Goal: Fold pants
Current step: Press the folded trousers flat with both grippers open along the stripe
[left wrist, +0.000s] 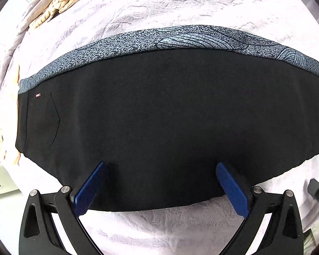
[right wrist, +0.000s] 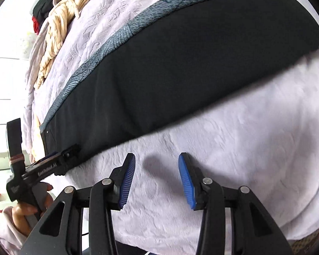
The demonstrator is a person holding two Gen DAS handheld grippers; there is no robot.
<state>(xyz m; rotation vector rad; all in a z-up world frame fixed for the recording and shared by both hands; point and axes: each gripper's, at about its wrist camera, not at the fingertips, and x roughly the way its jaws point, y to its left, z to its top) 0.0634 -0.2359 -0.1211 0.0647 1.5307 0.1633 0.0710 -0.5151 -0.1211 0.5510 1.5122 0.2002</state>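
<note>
Nearby, pants [left wrist: 159,116] hem, left claw [left wrist: 161,182] spread

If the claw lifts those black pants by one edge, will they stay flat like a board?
Probably not. The black pants lie limp and flat on the fuzzy blanket, so they would likely droop and hang. Being long, the far end would probably drag. The left claw is open over their near edge.

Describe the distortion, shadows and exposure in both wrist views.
Left wrist view: fisheye bows the black pants into a lens shape; corners vignette black; the pale blanket looks nearly blown out. Right wrist view: soft shadow on the blanket between the right gripper fingers; the room at left is overexposed.
</note>
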